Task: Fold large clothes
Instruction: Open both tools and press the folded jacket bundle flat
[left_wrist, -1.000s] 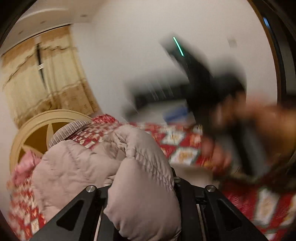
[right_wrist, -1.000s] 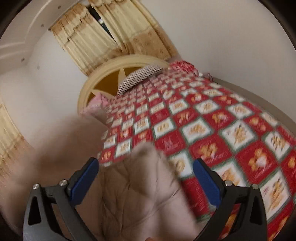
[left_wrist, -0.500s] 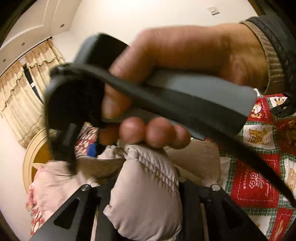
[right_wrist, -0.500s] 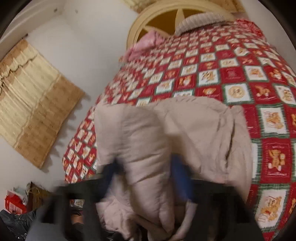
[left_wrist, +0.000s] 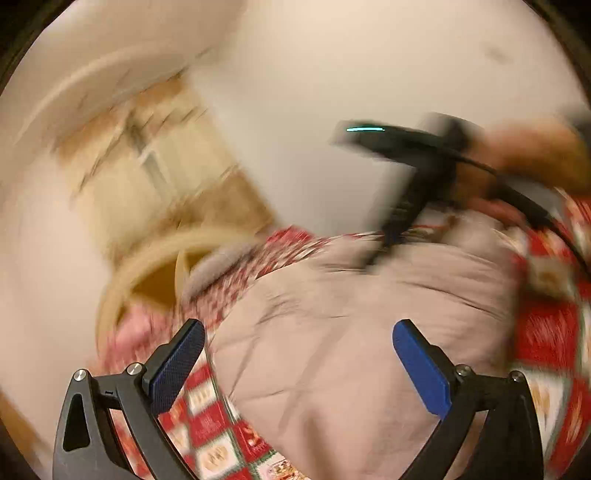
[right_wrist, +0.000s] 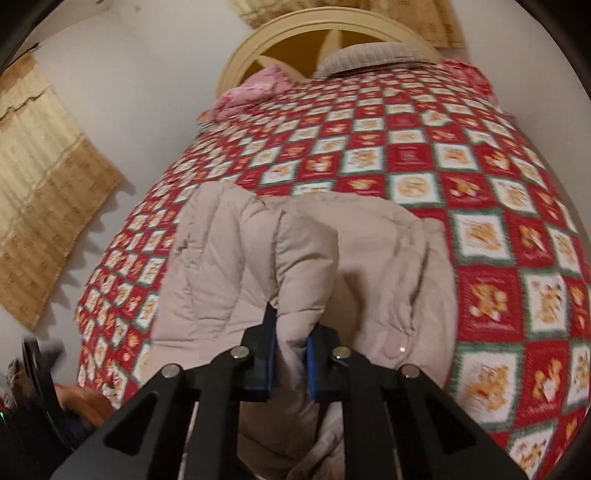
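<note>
Tools over a padded coat on the bed: left spread, right pinching.

Left view: left tool, jaws just opened wide and gripping nothing, hovers above the beige coat lying ahead of it on the quilt. Right view: right tool, jaws just closed, pinches a raised fold of the coat, whose bulk runs away from it toward the headboard; the right tool is likely the one to carry the fold.

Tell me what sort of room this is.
A bedroom, most likely: a bed under a red patchwork quilt, a rounded cream headboard with pillows, and curtains on the wall.
</note>
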